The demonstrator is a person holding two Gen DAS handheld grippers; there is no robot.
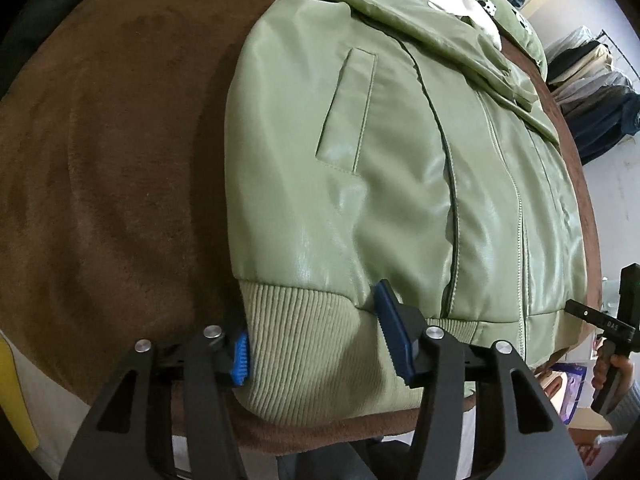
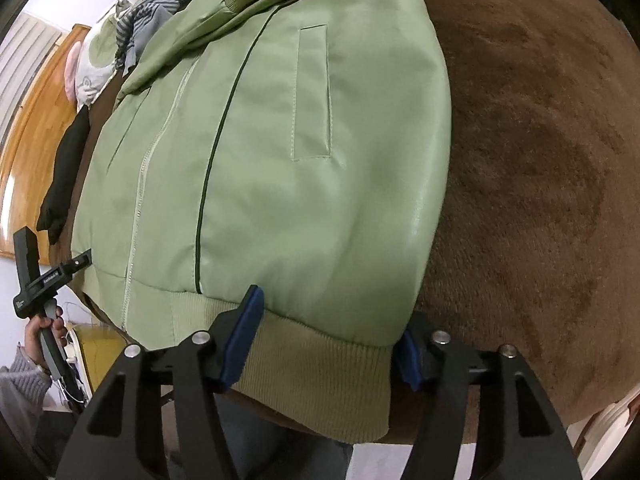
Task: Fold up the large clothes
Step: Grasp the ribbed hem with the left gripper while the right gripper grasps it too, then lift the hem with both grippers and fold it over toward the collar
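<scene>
The left gripper (image 1: pixel 320 344) is clamping the ribbed hem (image 1: pixel 312 344) of the green jacket (image 1: pixel 360 152) at the jacket's left bottom corner, its blue pads (image 1: pixel 241 358) pressing the knit band from both sides with the jaws roughly half closed; the right gripper (image 2: pixel 324 354) is doing likewise at the opposite corner of the ribbed hem (image 2: pixel 320 360), its pads (image 2: pixel 240 344) biting the band of the green jacket (image 2: pixel 280 160); the jacket is lying front up, zipped, sleeves folded across its upper part, on the brown blanket (image 1: pixel 100 180), hem at the blanket's near edge; beyond the jacket's collar a striped garment (image 2: pixel 148 4) is sitting; at the jacket's far side a black cloth (image 2: pixel 64 168) is lying beside it; a person's hand (image 2: pixel 42 332) is showing beside the hem
</scene>
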